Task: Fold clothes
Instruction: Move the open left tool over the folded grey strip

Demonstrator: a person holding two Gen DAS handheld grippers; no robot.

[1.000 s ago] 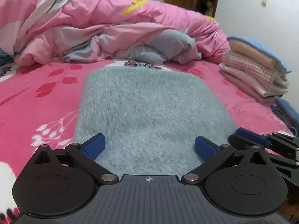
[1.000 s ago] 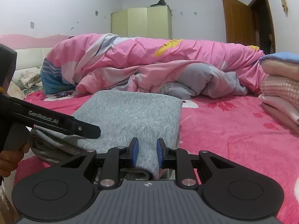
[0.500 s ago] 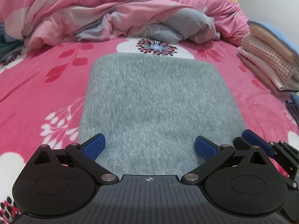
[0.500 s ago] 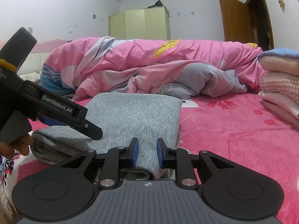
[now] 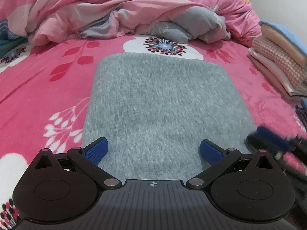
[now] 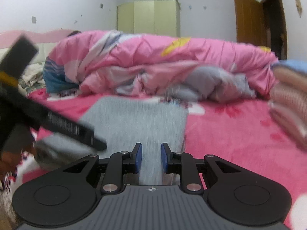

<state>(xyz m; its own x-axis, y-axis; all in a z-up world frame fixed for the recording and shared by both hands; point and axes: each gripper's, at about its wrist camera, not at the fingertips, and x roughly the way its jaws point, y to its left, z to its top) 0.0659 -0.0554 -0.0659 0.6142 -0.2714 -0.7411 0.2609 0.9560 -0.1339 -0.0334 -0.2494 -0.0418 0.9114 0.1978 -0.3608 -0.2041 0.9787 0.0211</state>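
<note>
1. Grey folded garment (image 5: 163,103) lying flat on the pink floral bedsheet (image 5: 44,88), near edge just under both grippers.
2. Left gripper (image 5: 153,149) hovering over the garment's near end, blue pads (image 5: 96,150) spread wide apart, nothing pinched between them.
3. Right gripper (image 6: 151,158) at the garment's right near corner, pads narrowed onto a strip of the grey cloth (image 6: 150,164) running up between them; looks clamped on that fold.
4. Seen from the right wrist: left gripper's black body (image 6: 57,126) slanting in from the left, blurred, above the garment's thick folded edge.
5. Crumpled pink quilt (image 5: 134,9) heaped across the far side of the bed.
6. Stack of folded clothes (image 5: 280,57) at the right edge of the bed, well apart from the grey garment.
</note>
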